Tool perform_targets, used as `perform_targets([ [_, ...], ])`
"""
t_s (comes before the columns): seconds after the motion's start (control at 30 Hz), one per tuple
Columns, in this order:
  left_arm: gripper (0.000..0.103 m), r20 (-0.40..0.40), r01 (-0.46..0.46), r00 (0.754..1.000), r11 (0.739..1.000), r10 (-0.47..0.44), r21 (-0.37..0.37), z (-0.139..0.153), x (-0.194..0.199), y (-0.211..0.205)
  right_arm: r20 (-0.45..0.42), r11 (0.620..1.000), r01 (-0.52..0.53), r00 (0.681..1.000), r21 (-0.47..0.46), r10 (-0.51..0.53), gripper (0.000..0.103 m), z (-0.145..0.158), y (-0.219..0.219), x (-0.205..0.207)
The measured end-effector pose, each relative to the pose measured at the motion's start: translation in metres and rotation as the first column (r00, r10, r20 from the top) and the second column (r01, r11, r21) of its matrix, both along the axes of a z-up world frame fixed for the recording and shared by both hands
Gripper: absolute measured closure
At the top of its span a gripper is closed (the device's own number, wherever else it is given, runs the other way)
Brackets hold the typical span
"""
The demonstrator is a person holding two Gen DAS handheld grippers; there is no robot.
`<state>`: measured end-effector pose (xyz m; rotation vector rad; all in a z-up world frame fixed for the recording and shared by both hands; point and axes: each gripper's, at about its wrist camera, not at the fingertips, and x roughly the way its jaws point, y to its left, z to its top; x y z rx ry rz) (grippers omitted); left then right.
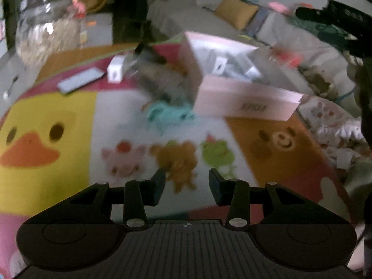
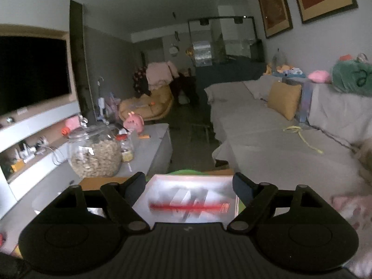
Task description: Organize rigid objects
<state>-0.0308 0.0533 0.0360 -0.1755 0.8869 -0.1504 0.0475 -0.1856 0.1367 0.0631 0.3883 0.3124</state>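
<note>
My left gripper (image 1: 187,179) hangs open over a play mat (image 1: 130,121) printed with cartoon animals, and nothing is between its fingers. Beyond it on the mat stands an open pink box (image 1: 246,107) with white items inside. A teal toy (image 1: 169,114) lies at the box's left, with a blurred clear jar (image 1: 160,79) behind it. Farther left are a small white box (image 1: 115,69) and a flat grey device (image 1: 80,80). In the right wrist view my right gripper (image 2: 189,179) is shut on a white box with a red stripe (image 2: 188,200), held level between its two fingers.
A glass jar of cereal (image 2: 95,155) stands on a low white table (image 2: 158,139) at the left, below a dark TV (image 2: 32,72). A grey sofa (image 2: 267,139) with a yellow cushion (image 2: 284,100) runs along the right. Crumpled bedding (image 1: 337,134) lies by the mat's right edge.
</note>
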Motion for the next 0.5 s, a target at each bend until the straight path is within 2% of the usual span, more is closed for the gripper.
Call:
perform_targets([
  [0.07,0.06,-0.04,-0.033,0.999,0.999,0.032,-0.037,-0.007,0.0,0.01,-0.021,0.999,0.016,1.0,-0.029,-0.017,0.02,-0.006,0.007,0.004],
  [0.17,0.064,-0.024,-0.063,0.998,0.994,0.061,-0.093,-0.009,-0.006,0.024,-0.075,0.999,-0.006,0.997,-0.048,0.002,0.02,-0.029,0.013,-0.006],
  [0.27,0.067,-0.032,-0.109,0.994,0.991,0.107,-0.072,-0.006,-0.002,0.026,-0.142,0.996,-0.031,0.99,-0.088,0.019,0.02,-0.058,0.017,-0.02],
  [0.37,0.072,-0.044,-0.112,0.993,0.992,0.11,-0.059,-0.004,0.006,0.023,-0.191,0.989,-0.05,0.981,-0.137,0.023,0.02,-0.086,0.022,-0.037],
  [0.5,0.073,0.048,-0.081,0.995,0.995,0.084,-0.062,-0.001,0.005,0.021,-0.225,0.984,-0.072,0.974,-0.163,0.035,0.02,-0.109,0.028,-0.052],
])
